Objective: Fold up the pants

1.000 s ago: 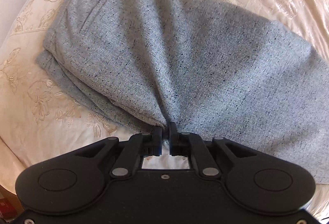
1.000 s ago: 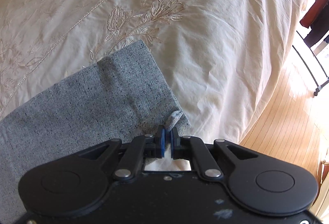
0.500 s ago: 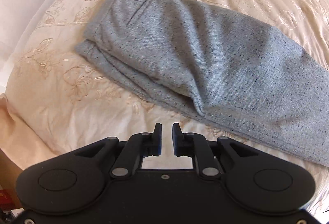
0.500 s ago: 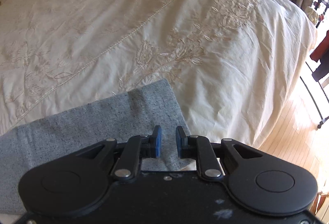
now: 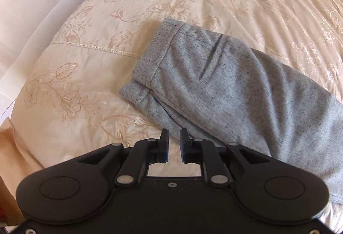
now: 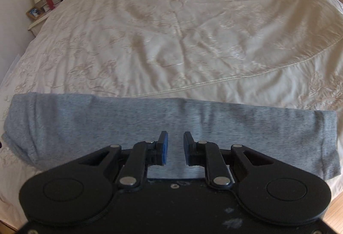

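Grey speckled pants (image 5: 225,83) lie folded lengthwise on the cream bed cover, with the waistband (image 5: 158,56) at their left end. My left gripper (image 5: 173,145) hovers open just off the near edge of that end, nothing between its blue pads. In the right wrist view the pants (image 6: 107,122) stretch as a long strip from left to right. My right gripper (image 6: 175,149) stands open above the middle of the strip, its pads apart and holding nothing.
The embroidered cream bed cover (image 6: 182,30) spreads wide beyond the pants. A nightstand with a lamp and a photo frame (image 6: 39,8) stands far left by the headboard. Wooden floor (image 6: 335,208) shows past the bed's near edge. White sheets (image 5: 42,11) lean left of the bed.
Both grippers let go of the pants' edge and opened. The left one drew back towards the waistband end. The right one rose and swung to above the middle of the strip.
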`<state>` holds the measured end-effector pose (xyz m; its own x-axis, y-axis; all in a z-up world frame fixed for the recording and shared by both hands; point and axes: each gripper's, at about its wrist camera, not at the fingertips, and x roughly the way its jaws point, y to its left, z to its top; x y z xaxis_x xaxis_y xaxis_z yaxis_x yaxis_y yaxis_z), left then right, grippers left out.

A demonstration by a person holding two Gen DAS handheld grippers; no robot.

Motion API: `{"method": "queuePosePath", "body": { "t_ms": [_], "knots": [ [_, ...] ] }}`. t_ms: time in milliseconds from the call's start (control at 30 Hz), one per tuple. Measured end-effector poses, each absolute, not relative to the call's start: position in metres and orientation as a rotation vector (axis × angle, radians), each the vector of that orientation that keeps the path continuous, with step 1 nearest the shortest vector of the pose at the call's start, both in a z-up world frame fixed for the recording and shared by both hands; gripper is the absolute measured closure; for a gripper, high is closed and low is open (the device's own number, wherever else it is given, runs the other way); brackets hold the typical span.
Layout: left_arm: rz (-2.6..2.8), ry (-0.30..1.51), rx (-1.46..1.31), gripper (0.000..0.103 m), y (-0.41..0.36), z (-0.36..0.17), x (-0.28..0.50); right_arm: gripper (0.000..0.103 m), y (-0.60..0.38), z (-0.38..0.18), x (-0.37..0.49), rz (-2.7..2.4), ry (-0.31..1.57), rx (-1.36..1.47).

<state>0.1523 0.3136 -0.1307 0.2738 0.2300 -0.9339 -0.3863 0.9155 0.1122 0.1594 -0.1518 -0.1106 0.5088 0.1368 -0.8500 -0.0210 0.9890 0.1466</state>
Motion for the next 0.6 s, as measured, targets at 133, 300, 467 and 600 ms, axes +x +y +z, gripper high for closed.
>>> {"method": "queuePosePath", "body": {
  "t_ms": [133,300,467,600],
  "knots": [
    [0.353,1.229,-0.069,0.082,0.35,-0.139,0.175,0.08,-0.054,-0.113,0.156,0.241,1.064,0.155],
    [0.269,1.242,-0.001,0.082,0.39,-0.15,0.202,0.077,0.069,-0.125,0.15,0.382,1.061,0.055],
    [0.242,1.273,-0.052,0.082,0.423,-0.16,0.216,0.073,0.165,-0.134,0.14,0.501,1.03,-0.151],
    [0.228,1.287,-0.081,0.082,0.44,-0.16,0.215,0.072,0.219,-0.141,0.138,0.587,0.988,-0.296]
  ]
}}
